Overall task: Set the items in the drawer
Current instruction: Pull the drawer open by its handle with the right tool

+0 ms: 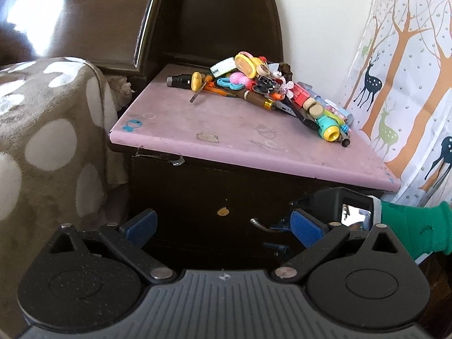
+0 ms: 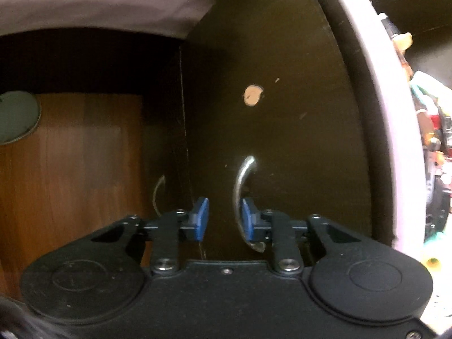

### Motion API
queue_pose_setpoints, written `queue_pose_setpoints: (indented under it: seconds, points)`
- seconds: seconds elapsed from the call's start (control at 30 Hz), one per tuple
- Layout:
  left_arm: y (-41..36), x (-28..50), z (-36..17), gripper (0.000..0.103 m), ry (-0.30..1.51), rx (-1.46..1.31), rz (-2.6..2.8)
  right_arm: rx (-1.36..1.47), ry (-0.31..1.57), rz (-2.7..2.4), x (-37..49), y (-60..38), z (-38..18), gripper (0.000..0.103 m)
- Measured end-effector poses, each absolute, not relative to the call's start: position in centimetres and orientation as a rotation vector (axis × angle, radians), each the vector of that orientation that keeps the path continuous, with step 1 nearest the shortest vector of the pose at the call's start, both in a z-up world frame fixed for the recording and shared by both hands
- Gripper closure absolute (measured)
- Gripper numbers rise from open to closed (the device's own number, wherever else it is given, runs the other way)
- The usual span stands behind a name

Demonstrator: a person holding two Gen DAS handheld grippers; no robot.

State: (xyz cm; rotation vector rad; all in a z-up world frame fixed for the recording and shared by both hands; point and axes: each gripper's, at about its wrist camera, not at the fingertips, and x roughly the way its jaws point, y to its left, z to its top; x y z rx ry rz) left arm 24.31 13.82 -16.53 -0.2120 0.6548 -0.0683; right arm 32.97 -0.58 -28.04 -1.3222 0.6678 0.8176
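A pile of small items, among them toys, pens and a screwdriver, lies at the back right of the pink nightstand top. Below it is the dark drawer front with a curved metal handle. My left gripper hangs open in front of the drawer, holding nothing. In the right wrist view my right gripper is rolled on its side at the handle. The handle lies between the jaws beside the right pad, with a gap to the left pad. A green-gloved hand holds that gripper.
A spotted brown blanket covers the bed to the left, with a dark headboard behind. A deer-print curtain hangs on the right. A second drawer handle and wooden floor show in the right wrist view.
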Motion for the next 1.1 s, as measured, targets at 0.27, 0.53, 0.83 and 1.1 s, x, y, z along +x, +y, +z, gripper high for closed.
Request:
queue_pose_setpoints:
  seconds: [0.27,0.53,0.83,1.1]
  points:
    - [14.0,23.8,-16.2,0.002,0.654,-0.211,-0.061,-1.389,0.688,0.833,31.6,-0.7,-27.7,0.077]
    - [13.9,23.2,-15.3,0.002,0.632,-0.209,-0.078,-1.405,0.693,0.901,28.8,-0.7,-26.5,0.077]
    - [13.9,21.7,-13.0,0.007,0.556,-0.251,-0.191,-1.403,0.716,0.879,29.9,0.4,-26.6,0.076]
    - [14.3,20.5,-11.1,0.008,0.439,-0.287,-0.256,-1.437,0.686,0.877,28.5,0.8,-28.0,0.076]
